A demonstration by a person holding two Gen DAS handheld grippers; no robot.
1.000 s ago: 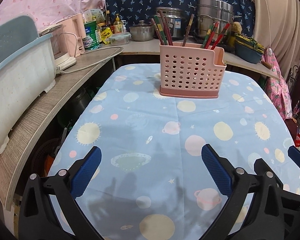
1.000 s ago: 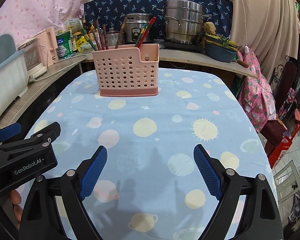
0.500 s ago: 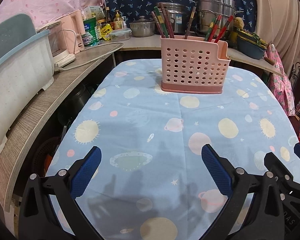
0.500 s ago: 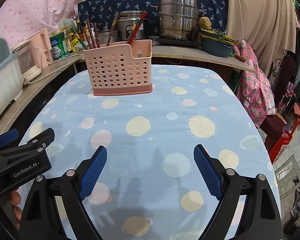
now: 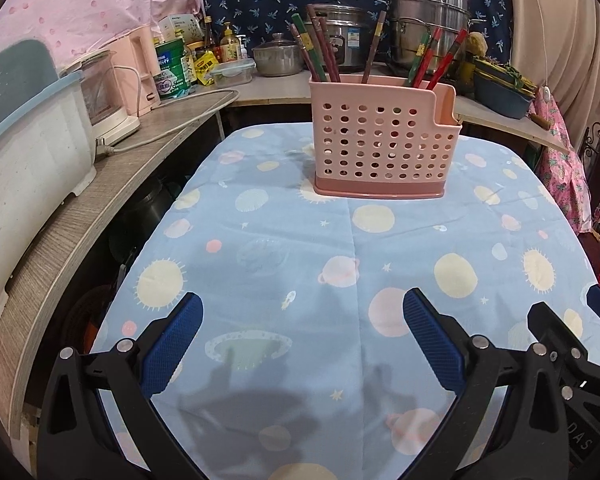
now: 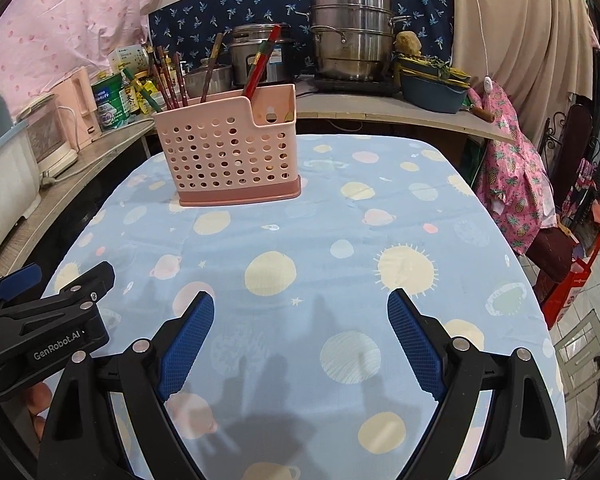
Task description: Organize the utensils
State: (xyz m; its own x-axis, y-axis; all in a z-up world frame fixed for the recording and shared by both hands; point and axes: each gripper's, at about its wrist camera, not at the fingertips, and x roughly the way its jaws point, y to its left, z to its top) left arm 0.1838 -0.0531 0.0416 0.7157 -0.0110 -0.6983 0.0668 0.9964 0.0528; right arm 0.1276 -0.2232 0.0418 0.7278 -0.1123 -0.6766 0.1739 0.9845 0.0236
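Up at twelve o'clock on the planet-print tablecloth [image 5: 300,240] stands the pink utensil basket [image 5: 384,148] with chopsticks [image 5: 320,56] upright inside, left gripper [image 5: 303,338] and right gripper [image 6: 301,334] both spread wide, empty, well short of it

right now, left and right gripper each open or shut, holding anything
left gripper: open, holding nothing.
right gripper: open, holding nothing.
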